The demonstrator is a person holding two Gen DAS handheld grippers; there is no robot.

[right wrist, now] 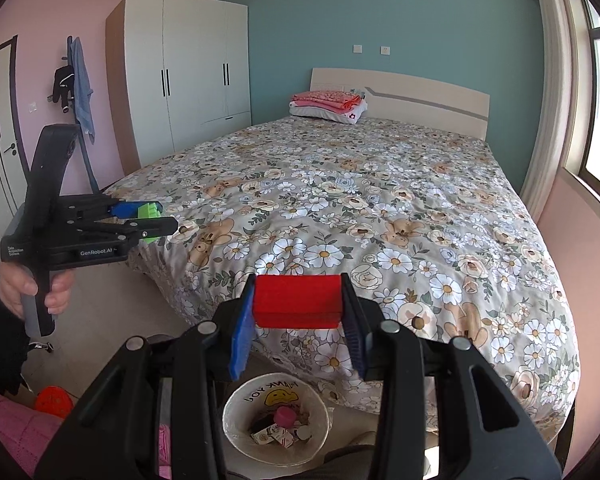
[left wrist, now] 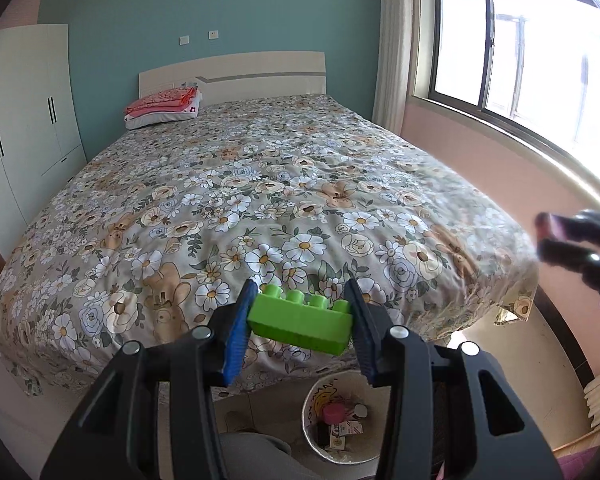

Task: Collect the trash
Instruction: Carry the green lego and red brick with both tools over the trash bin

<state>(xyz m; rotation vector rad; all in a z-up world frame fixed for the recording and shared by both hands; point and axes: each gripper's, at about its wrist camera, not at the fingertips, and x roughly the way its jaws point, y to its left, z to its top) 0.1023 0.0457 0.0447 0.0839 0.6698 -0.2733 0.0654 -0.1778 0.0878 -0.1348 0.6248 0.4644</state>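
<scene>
The left hand-held gripper is clamped on a green building brick. The blue pads press against the two short ends of the brick, so its long axis runs crosswise between the fingers, slightly tilted down toward the right. The row of studs faces up and away from the camera.

The right hand-held gripper is clamped on a red block. This block also lies crosswise, gripped at its short ends, with its long axis level and a flat face toward the camera.

Both items are held in the air above the foot of the bed. Directly below and nearer than the bed edge, a round wastebasket stands on the floor. Its inner wall carries a yellow smiley print. Inside it lie a pink cap and several small cartons.

In the right wrist view, the left hand-held gripper appears off to the side with the person's left hand around its handle, over the floor just beside the bed corner.

The bed carries a floral cover. At its far end, folded pink cloth sits on a white pillow against the headboard. A white wardrobe stands against the walls beyond.
</scene>
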